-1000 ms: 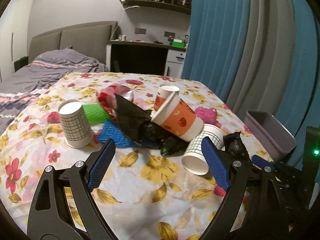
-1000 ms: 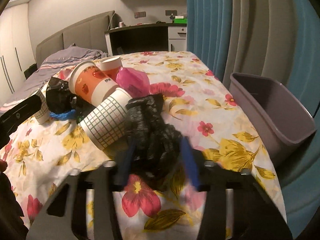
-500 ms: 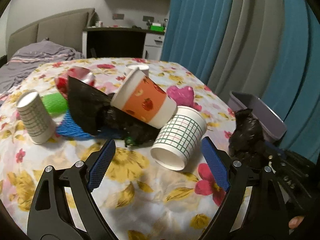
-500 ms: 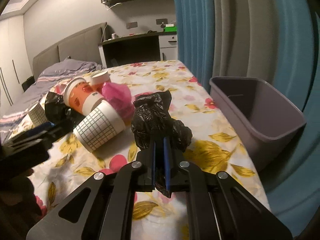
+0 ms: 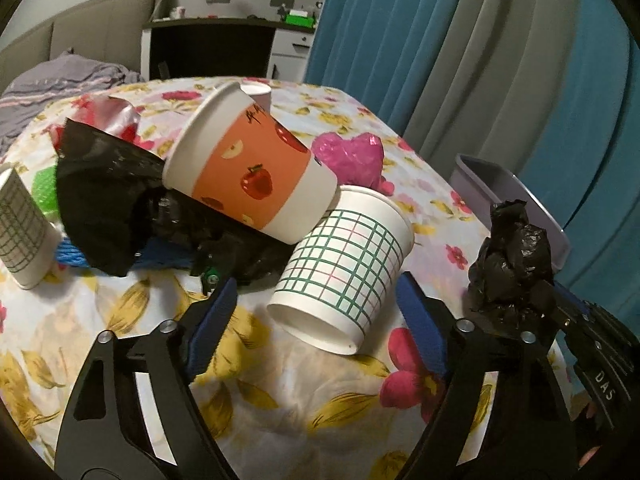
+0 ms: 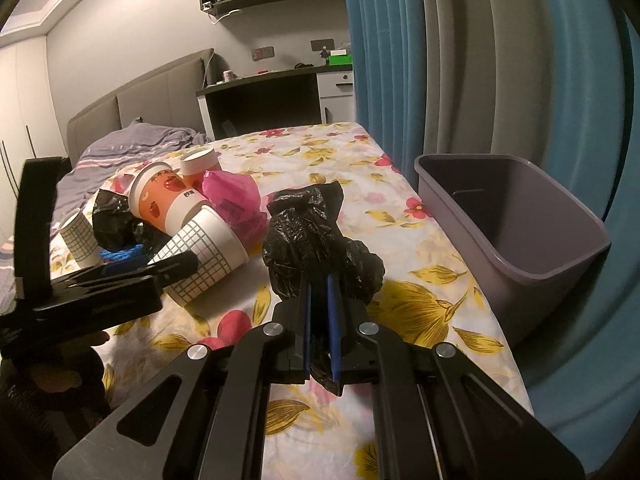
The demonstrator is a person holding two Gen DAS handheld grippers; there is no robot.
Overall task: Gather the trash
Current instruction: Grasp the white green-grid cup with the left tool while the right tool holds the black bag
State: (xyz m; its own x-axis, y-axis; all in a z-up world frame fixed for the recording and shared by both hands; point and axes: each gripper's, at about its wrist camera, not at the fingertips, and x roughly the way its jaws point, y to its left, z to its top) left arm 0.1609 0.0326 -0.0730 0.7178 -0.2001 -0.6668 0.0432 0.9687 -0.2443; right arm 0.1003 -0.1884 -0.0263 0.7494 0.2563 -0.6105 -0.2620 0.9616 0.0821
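My right gripper (image 6: 319,296) is shut on a crumpled black plastic bag (image 6: 316,236) and holds it above the floral tablecloth, left of the grey bin (image 6: 516,248). The bag also shows in the left wrist view (image 5: 512,256), with the bin (image 5: 516,188) behind it. My left gripper (image 5: 320,312) is open, its jaws on either side of a green-checked paper cup (image 5: 344,264) lying on its side. An orange apple-print cup (image 5: 248,172) leans on that cup.
The trash pile holds a black bag (image 5: 100,200), pink plastic (image 5: 352,156), blue netting (image 5: 72,252), a green piece (image 5: 44,188), red foil (image 5: 116,116) and another checked cup (image 5: 20,232). A bed and a desk stand behind the table; blue curtains hang on the right.
My right gripper closed on the black bag and lifted it off the table. My left gripper moved forward and right, up to the lying checked cup.
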